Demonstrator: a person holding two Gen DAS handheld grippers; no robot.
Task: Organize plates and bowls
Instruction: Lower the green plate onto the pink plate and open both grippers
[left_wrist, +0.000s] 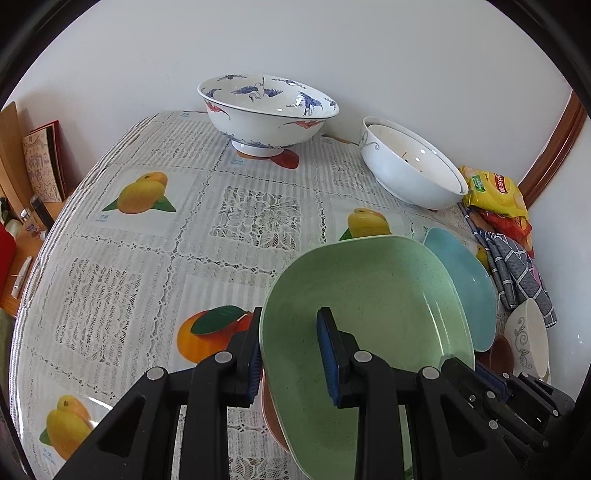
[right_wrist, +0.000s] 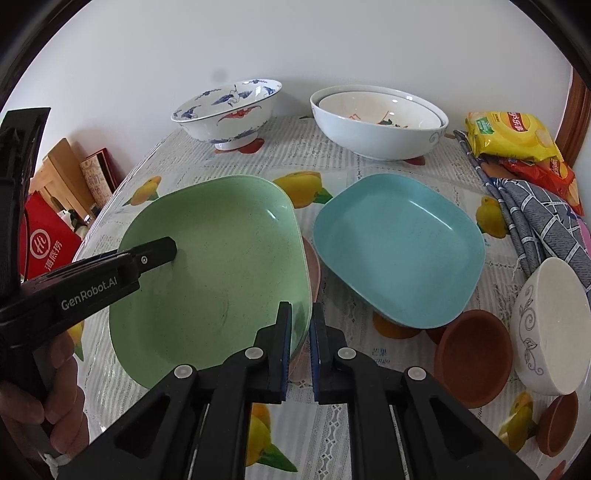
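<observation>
Fruit-print tablecloth, speckled green square plate above a pink plate, left tongs and right tongs each clamped on its rim, "GenRobot.AI" lettering on left tongs.

Left black two-finger gripper angled steeply downward, blue-padded fingers closed on the near left rim of the speckled green rounded-square plastic plate, one finger outside the wall and one inside. Right black two-finger gripper likewise tilted down, blue pads pinching the same plate's near right rim, jaws almost together. Bare hand wrapped around the left gripper's handle, visible at the lower left edge of the right wrist view.
</observation>
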